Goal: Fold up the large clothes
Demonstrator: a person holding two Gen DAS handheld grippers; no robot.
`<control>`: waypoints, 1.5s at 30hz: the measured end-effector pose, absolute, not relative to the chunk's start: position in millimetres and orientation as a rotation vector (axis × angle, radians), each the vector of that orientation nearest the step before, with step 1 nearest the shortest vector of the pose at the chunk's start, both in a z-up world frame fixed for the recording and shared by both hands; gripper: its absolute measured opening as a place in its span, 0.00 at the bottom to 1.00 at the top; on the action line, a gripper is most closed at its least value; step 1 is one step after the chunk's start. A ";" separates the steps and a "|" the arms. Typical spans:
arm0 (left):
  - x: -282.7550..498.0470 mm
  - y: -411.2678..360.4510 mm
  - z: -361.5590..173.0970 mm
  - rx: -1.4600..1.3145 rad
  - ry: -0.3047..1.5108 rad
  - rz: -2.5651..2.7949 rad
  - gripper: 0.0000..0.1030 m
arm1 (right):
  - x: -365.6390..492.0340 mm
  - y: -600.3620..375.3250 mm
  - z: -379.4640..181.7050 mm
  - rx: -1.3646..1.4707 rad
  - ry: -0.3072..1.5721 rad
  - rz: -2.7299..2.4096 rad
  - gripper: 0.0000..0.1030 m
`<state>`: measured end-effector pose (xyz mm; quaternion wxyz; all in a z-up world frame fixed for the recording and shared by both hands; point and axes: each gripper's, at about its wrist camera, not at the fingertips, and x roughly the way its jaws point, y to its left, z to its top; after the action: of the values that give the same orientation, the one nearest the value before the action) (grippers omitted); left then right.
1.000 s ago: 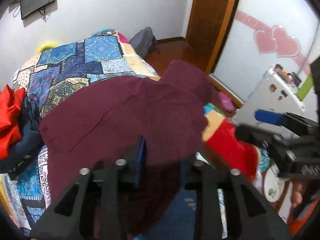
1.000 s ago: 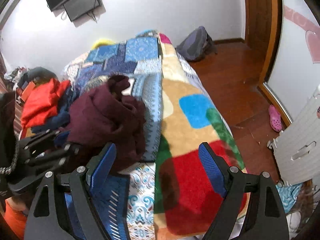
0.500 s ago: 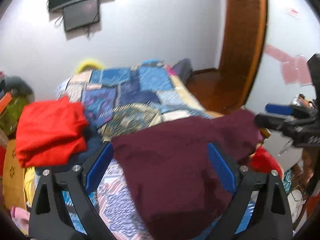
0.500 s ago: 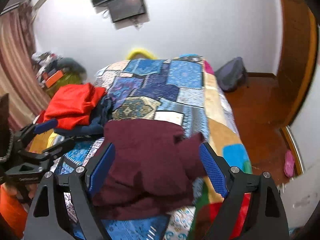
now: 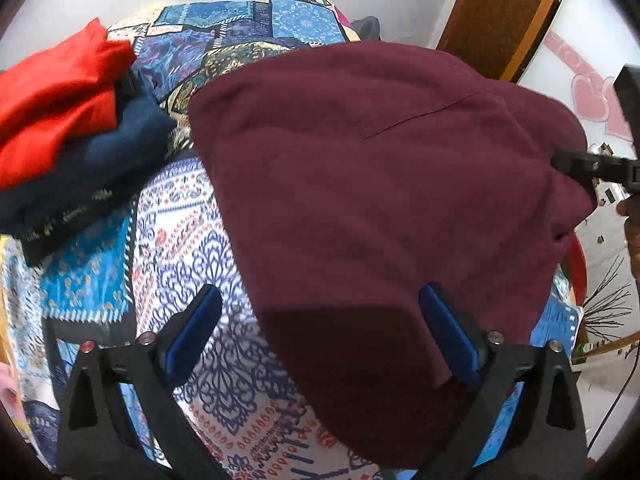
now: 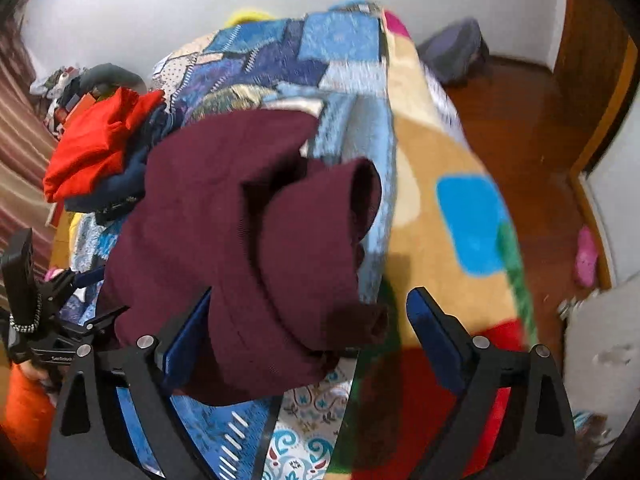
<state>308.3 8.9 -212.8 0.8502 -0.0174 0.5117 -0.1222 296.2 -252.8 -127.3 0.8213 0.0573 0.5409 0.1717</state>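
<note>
Maroon garment spread on the patchwork bedspread, thick and soft, one seam line across its upper part, near edge lying between the spread fingers of the left gripper. Jaws of that gripper opening wide, blue pads clear of the cloth on the left side, the right pad just at the fabric edge, nothing clamped. From the right wrist, same maroon garment looking bunched rather than flat: a rolled sleeve or cuff curling up ahead of the right gripper, lumpy folds dropping between its fingers. Jaws there opening too, pads apart, cloth between them but not pinched.

Only in the left view: red garment stacked on a dark navy one, up and left of the gripper, close enough to read the layers. Only in the right view: wooden floor to the right, a pink slipper, a grey bag at the wall, and the bright colour-block blanket beside the patchwork
</note>
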 end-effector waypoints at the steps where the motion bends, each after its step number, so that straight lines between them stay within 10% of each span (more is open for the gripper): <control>1: 307.3 11.7 -216.5 -0.055 1.081 -0.262 0.99 | 295.3 -257.9 -131.7 0.159 1.168 0.373 0.89; 19: 310.5 58.7 -166.7 -0.185 0.938 -0.008 0.99 | 304.7 -262.1 -123.4 0.322 1.236 0.390 0.92; 37: 361.0 67.7 -250.3 -0.777 1.213 -0.315 1.00 | 339.4 -252.5 -172.0 0.547 1.364 0.563 0.93; 45: 369.7 56.8 -252.1 -0.854 1.187 -0.335 0.93 | 337.0 -260.6 -177.0 0.660 1.380 0.610 0.71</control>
<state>369.7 56.8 -252.1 0.7316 -0.3883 0.5392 -0.1524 337.0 -260.6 -177.0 0.6798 0.2940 0.6145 0.2717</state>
